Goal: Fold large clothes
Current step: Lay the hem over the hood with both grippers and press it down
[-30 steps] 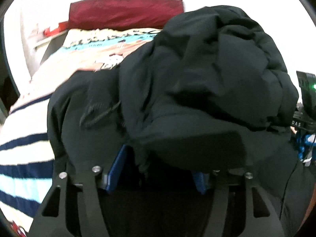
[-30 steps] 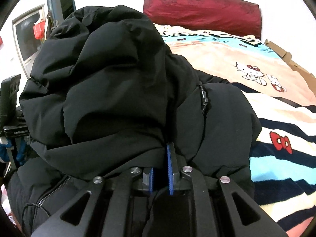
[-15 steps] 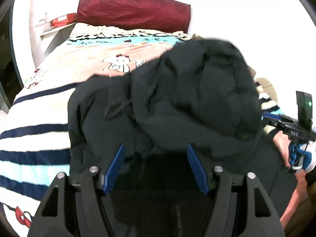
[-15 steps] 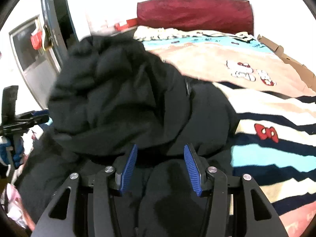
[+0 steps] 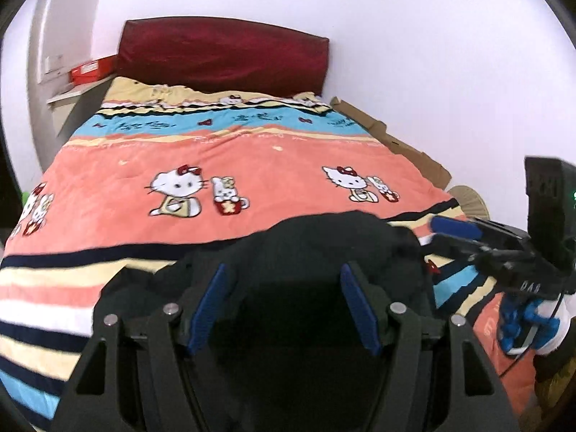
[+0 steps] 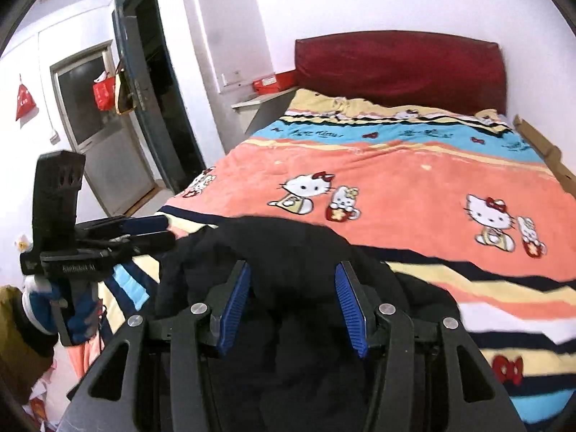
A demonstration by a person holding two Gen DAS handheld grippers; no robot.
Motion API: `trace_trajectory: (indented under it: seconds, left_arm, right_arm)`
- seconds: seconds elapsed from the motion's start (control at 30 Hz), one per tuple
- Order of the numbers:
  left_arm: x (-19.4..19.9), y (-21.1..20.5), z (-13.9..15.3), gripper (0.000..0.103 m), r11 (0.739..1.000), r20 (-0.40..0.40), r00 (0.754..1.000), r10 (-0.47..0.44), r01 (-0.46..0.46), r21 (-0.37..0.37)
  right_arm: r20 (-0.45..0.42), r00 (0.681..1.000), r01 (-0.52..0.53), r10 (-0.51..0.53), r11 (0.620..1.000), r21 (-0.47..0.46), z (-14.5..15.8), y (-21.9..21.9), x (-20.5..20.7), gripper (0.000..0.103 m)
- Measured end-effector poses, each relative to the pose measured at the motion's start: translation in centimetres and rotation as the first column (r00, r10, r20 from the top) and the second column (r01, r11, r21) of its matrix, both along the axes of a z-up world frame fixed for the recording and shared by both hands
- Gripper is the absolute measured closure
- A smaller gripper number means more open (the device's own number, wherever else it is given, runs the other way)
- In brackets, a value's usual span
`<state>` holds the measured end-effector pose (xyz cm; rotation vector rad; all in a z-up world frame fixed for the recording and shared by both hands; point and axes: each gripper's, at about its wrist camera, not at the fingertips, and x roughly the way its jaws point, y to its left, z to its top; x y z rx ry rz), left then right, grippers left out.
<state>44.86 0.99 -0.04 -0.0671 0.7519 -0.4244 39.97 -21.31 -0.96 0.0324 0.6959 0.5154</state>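
chg: black jacket (image 5: 324, 248) was bunched high in both grips a sec ago, now dropped on blanket (image 5: 252, 165) at near bed edge → fold laid, let go | L gripper (image 5: 284, 309) released, empty, above jacket, tilted down | R gripper (image 6: 291, 306) released, empty, same tilt

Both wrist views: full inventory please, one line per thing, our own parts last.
jacket: one, black, heaped at the near end of the bed
blanket: one, orange with cat cartoons and stripes, covering the bed
headboard: one, dark red, far end against the wall
box: one, red, on the shelf beside the headboard
cardboard: brown, along the bed's wall side
door: one, dark, open
red bag: one, hanging by the door
left gripper: blue pads, open, above the jacket
right gripper: blue pads, open, above the jacket
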Motion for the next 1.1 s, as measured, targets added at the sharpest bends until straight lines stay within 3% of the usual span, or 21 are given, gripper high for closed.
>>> trace_trajectory:
  seconds: [0.1,0.2,0.37,0.57,0.77,0.93,1.1]
  left_arm:
    - [1.2,-2.2,-1.5,0.039,0.997,-0.014,1.000,-0.007,0.008,0.081]
    - [0.8,-3.3,-4.7,0.039,0.992,-0.071,0.997,-0.033,0.041,0.116]
    - [-3.0,-3.4,-9.6,0.039,0.987,-0.122,0.990,-0.075,0.091,0.132]
    - [-7.8,-3.3,-11.8,0.036,0.980,-0.084,0.992,-0.093,0.106,0.167]
    - [-4.7,-3.7,-14.5,0.033,0.982,-0.110,0.993,-0.041,0.060,0.180]
    - [-2.8,-4.1,-15.4,0.033,0.980,-0.112,0.994,-0.001,0.024,0.197]
    - [-4.4,-4.2,-13.3,0.034,0.975,-0.102,0.994,0.025,-0.002,0.222]
  right_arm:
    - [-0.033,0.999,-0.019,0.018,0.999,-0.026,-1.2,1.6,1.5,0.054]
    - [-0.086,0.995,-0.049,0.041,0.995,-0.084,-3.6,2.4,1.4,0.055]
    - [-0.193,0.976,-0.136,0.104,0.978,-0.159,-9.0,2.2,-2.1,0.056]
    - [-0.197,0.972,-0.167,0.131,0.970,-0.175,-11.2,0.8,-7.3,0.056]
    - [-0.242,0.969,-0.100,0.048,0.973,-0.207,-14.3,1.4,-4.0,0.056]
    - [-0.251,0.968,-0.072,0.015,0.973,-0.220,-16.2,1.9,-1.9,0.056]
    - [-0.253,0.968,-0.064,0.004,0.971,-0.231,-14.4,1.8,-3.2,0.057]
